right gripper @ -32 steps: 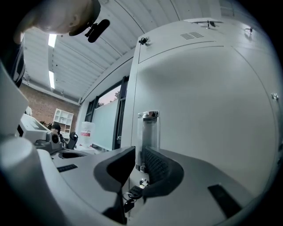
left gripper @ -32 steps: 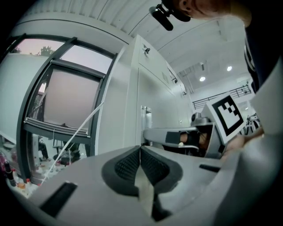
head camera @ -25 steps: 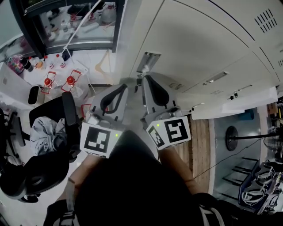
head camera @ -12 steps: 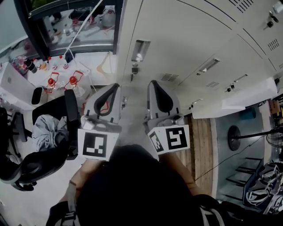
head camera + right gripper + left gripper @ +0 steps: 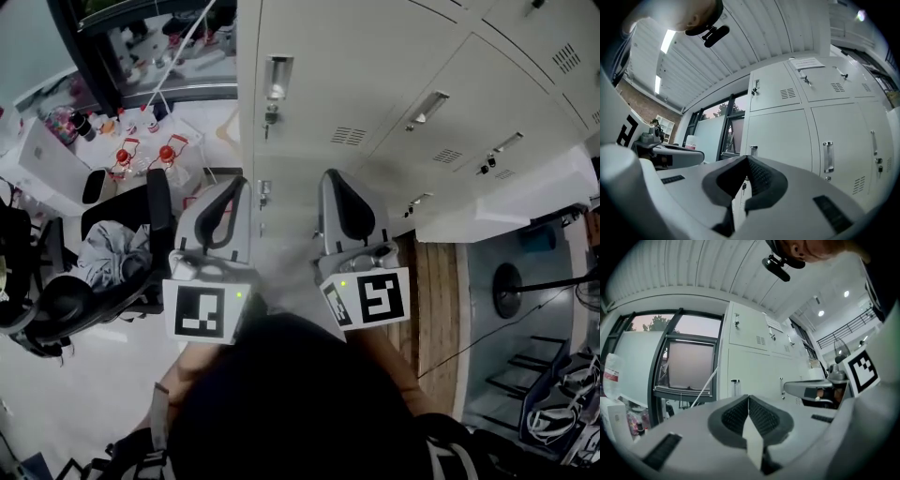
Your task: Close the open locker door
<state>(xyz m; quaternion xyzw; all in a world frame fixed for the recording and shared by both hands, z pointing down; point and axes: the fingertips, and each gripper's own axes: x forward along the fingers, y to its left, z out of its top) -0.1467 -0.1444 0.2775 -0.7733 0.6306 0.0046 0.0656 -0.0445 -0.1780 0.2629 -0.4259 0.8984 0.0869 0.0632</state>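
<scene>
Locker door (image 5: 511, 199), by my reading the pale panel standing out from the locker bank (image 5: 375, 84) at the right of the head view, lies off to the right of both tools and well apart from them. The left tool (image 5: 238, 183) and right tool (image 5: 330, 176) point side by side at shut doors. In the left gripper view the left tool's pads meet at the tip with nothing between them, facing a window (image 5: 689, 366) and the end of the bank; the open door does not show there. In the right gripper view the right tool is likewise clenched and empty, aimed at closed doors, one with a handle (image 5: 828, 157). To do this well, I would swing right, lay the clenched right tool flat on the panel's outer face near its free edge, and press steadily until it sits flush, rather than jabbing with the tips.
</scene>
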